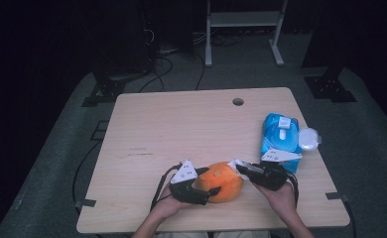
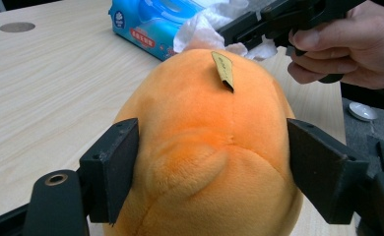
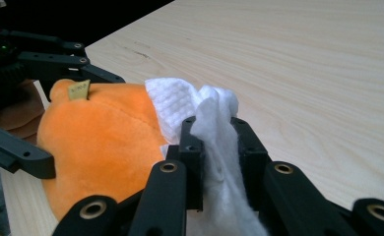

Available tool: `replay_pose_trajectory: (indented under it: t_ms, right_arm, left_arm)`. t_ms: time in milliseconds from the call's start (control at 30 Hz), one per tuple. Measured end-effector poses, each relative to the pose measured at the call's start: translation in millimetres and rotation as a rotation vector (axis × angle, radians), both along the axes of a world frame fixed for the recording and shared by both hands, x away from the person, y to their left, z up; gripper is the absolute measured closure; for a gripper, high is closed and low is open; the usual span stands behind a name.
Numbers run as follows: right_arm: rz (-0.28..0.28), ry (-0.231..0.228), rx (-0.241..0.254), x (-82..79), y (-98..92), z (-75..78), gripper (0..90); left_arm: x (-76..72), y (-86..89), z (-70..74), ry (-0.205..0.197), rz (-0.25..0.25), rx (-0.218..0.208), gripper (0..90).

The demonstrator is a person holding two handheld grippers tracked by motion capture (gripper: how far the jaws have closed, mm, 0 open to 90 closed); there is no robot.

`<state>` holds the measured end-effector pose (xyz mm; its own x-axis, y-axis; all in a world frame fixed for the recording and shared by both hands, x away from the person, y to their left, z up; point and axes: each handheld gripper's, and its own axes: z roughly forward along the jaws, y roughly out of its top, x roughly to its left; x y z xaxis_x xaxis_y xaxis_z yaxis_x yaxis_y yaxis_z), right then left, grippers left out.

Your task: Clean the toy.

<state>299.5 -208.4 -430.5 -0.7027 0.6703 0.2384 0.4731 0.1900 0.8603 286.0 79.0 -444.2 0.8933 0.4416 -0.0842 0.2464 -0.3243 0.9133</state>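
An orange plush toy (image 1: 226,181) (image 2: 205,113) (image 3: 96,137) lies near the table's front edge, with a small tan tag (image 2: 223,71) on top. My left gripper (image 1: 211,181) (image 2: 212,147) is shut on it, one pad pressing each side. My right gripper (image 1: 239,167) (image 3: 213,123) is shut on a crumpled white wipe (image 3: 180,103) (image 2: 205,29). The wipe rests against the toy's top on its right side. A hand holds the right gripper (image 2: 278,19) just beyond the toy in the left gripper view.
A blue pack of wipes (image 1: 280,139) (image 2: 145,24) lies at the right of the wooden table (image 1: 181,124), with a white round lid (image 1: 309,140) beside it at the edge. A cable hole (image 1: 238,101) sits near the far edge. Stands and cables are on the floor behind.
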Motion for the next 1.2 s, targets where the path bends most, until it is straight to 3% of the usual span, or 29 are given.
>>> replay_pose_trajectory:
  t_ms: [500, 567, 700, 800, 867, 933, 1033, 1100, 1200]
  right_arm:
    - [-0.012, 0.077, -0.003, 8.5, -10.7, -11.0, 77.0]
    - [-0.02, 0.083, 0.02, 6.8, -10.8, -8.3, 77.5]
    - [0.025, 0.037, 0.061, -4.8, 0.4, 6.3, 77.4]
    - [0.09, -0.01, 0.085, -15.0, 11.4, 17.4, 77.3]
    - [0.117, -0.035, 0.074, -19.4, 18.3, 21.0, 77.0]
    - [0.116, -0.044, 0.041, -19.3, 20.4, 18.9, 76.7]
    - [0.092, -0.016, 0.068, -11.6, 10.2, 11.0, 76.2]
    - [0.062, -0.013, 0.071, -7.8, 2.4, 9.7, 76.2]
    - [0.059, -0.024, 0.09, -10.7, 1.9, 14.7, 76.7]
  left_arm:
    - [1.8, 0.5, 1.0, 0.008, 0.024, -0.006, 23.6]
    - [2.2, -0.4, 1.8, 0.009, 0.026, -0.002, 23.6]
    - [1.5, -2.5, 1.1, 0.002, 0.038, 0.001, 23.6]
    - [2.0, -4.9, 0.9, 0.006, 0.056, -0.008, 23.5]
    - [1.3, -6.9, 1.3, 0.004, 0.054, -0.009, 22.8]
    - [0.5, -5.4, 3.2, 0.004, 0.027, -0.016, 19.3]
    - [1.8, 1.5, 6.2, 0.003, -0.015, -0.044, 15.1]
    - [4.0, 2.4, 4.4, 0.017, -0.009, -0.041, 13.1]
    - [5.0, -3.4, -4.3, 0.015, 0.003, 0.015, 13.3]
